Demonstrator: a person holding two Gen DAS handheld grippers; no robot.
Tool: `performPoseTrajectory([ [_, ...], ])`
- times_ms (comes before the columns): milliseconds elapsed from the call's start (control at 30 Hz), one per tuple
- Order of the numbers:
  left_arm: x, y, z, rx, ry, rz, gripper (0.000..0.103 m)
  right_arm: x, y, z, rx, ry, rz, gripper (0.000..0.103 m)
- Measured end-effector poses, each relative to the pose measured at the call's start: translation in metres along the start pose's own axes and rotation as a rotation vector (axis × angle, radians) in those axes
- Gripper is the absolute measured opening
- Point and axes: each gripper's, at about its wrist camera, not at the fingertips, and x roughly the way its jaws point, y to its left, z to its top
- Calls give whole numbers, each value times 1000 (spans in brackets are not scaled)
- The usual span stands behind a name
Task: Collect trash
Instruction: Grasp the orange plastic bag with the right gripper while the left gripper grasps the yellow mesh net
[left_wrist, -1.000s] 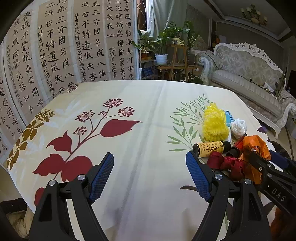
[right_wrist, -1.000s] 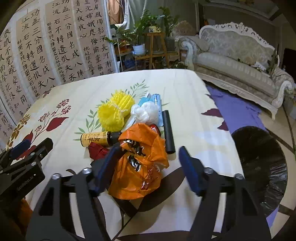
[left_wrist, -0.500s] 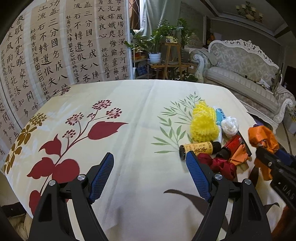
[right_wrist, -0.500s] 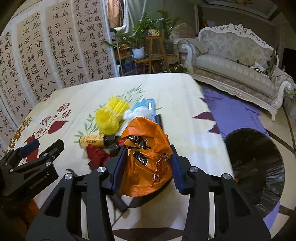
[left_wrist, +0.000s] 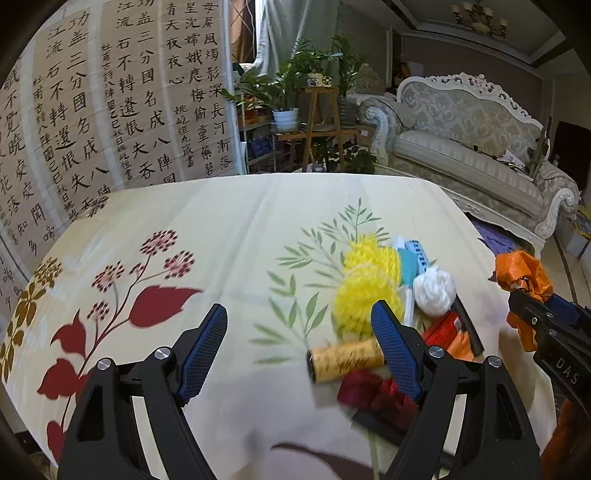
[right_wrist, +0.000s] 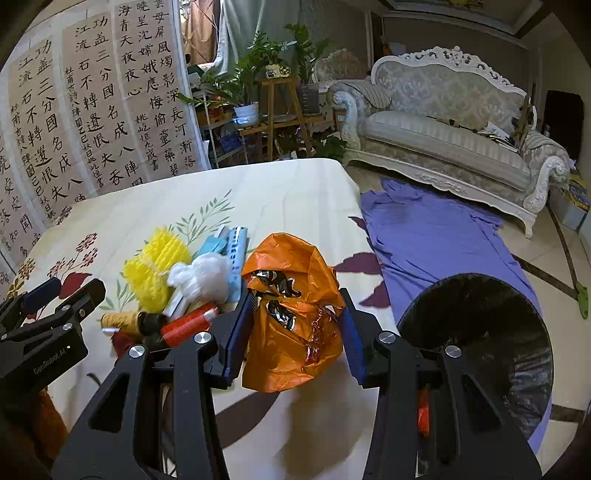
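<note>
My right gripper (right_wrist: 297, 299) is shut on a crumpled orange plastic bag (right_wrist: 291, 332), both blue pads pressing its sides, and holds it above the table's right edge. In the left wrist view the orange bag (left_wrist: 521, 273) hangs at the far right. My left gripper (left_wrist: 298, 310) stands open with nothing between its fingers, just left of the trash pile. The pile holds a yellow foam net (left_wrist: 365, 291), a white wad (left_wrist: 434, 290), a yellow bottle (left_wrist: 345, 360), a red wrapper (left_wrist: 373, 393) and a blue-and-white packet (left_wrist: 410, 264).
The table (left_wrist: 221, 229) carries a floral cloth. A black-lined bin (right_wrist: 476, 332) stands on the floor right of the table, beside a purple cloth (right_wrist: 436, 236). A pale sofa (right_wrist: 443, 122) and potted plants (right_wrist: 258, 74) stand behind. A calligraphy screen (left_wrist: 110, 110) borders the left.
My right gripper closed on the orange bag and carried it up and to the right, off the pile. My left gripper drifted right toward the pile and stayed open.
</note>
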Motion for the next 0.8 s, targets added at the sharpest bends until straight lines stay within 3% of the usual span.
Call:
performPoseTrajectory([
  [400,33,-18,26,51,39,-48,78,22,-16,18,21,17,3,44],
  [700,53,-23,28,71,120,-99,78,32,-16,17,19,39,19,44],
  [800,53,-25,28,84,121,-111,71,34,-16,17,23,46,22,44],
])
